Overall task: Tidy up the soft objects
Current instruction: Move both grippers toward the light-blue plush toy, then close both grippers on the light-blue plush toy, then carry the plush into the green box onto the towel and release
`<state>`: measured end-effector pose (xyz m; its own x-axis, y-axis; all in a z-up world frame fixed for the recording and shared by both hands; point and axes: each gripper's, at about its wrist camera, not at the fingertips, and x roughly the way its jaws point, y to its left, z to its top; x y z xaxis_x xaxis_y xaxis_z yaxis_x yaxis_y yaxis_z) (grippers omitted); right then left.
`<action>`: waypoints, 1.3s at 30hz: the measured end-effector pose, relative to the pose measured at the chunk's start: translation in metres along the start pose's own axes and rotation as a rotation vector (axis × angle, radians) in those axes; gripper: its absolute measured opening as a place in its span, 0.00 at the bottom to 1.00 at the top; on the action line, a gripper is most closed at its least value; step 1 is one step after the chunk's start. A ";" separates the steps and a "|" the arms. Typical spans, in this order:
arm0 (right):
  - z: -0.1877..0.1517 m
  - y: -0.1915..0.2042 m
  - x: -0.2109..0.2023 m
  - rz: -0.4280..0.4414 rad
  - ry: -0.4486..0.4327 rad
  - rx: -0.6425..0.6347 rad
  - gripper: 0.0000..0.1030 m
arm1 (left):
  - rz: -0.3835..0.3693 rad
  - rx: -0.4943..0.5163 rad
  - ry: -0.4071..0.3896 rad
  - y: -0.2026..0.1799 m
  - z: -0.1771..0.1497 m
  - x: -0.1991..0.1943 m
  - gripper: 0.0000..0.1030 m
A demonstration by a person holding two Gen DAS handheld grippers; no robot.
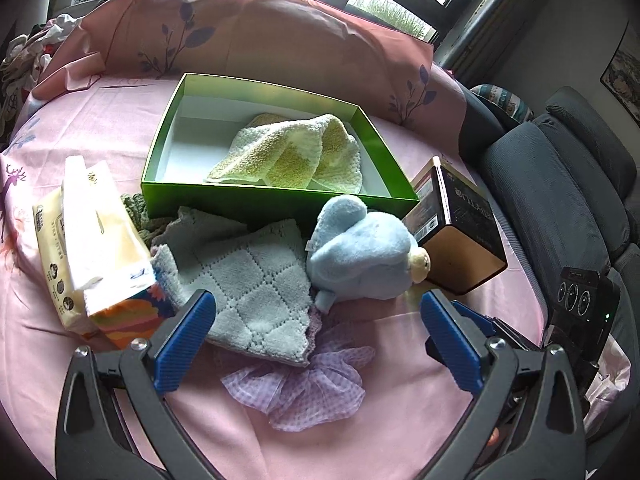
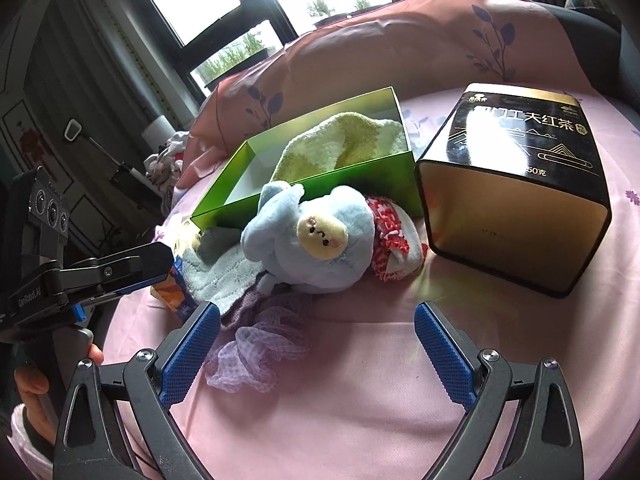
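Observation:
A green box (image 1: 256, 196) (image 2: 224, 196) holds a yellow-and-white towel (image 1: 288, 156) (image 2: 344, 140). In front of it lie a blue plush toy (image 1: 360, 252) (image 2: 312, 248), a pale grey quilted cloth (image 1: 256, 284) (image 2: 224, 272) and a purple mesh scrunchie (image 1: 304, 388) (image 2: 256, 356). A red-and-white sock (image 2: 392, 232) lies beside the plush. My left gripper (image 1: 318, 312) is open over the cloth and scrunchie, holding nothing. My right gripper (image 2: 318, 320) is open near the scrunchie, holding nothing.
A tissue pack (image 1: 88, 248) stands at the left. A black-and-gold tea tin (image 1: 456, 224) (image 2: 516, 184) stands right of the box. A pink pillow (image 1: 260, 32) lies behind. A grey chair (image 1: 560, 184) is at the right. The pink sheet (image 2: 360, 380) covers the surface.

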<state>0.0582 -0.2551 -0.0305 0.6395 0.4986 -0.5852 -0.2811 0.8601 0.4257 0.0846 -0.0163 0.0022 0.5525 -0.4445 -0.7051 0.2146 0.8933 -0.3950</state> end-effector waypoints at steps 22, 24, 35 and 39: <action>0.016 -0.006 0.049 0.072 0.017 0.055 0.75 | -0.093 0.037 0.099 -0.017 0.033 0.073 0.91; 0.016 -0.009 0.052 0.050 0.024 0.058 0.65 | -0.101 0.040 0.106 -0.019 0.033 0.075 0.87; 0.015 -0.006 0.030 0.053 -0.022 0.058 0.56 | -0.097 0.086 0.058 -0.037 0.031 0.055 0.70; 0.018 0.002 0.006 0.057 -0.062 0.035 0.56 | -0.107 0.130 0.014 -0.052 0.030 0.034 0.70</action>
<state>0.0744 -0.2528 -0.0202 0.6664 0.5378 -0.5163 -0.2933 0.8258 0.4817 0.1165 -0.0759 0.0168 0.5103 -0.5373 -0.6715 0.3747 0.8417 -0.3888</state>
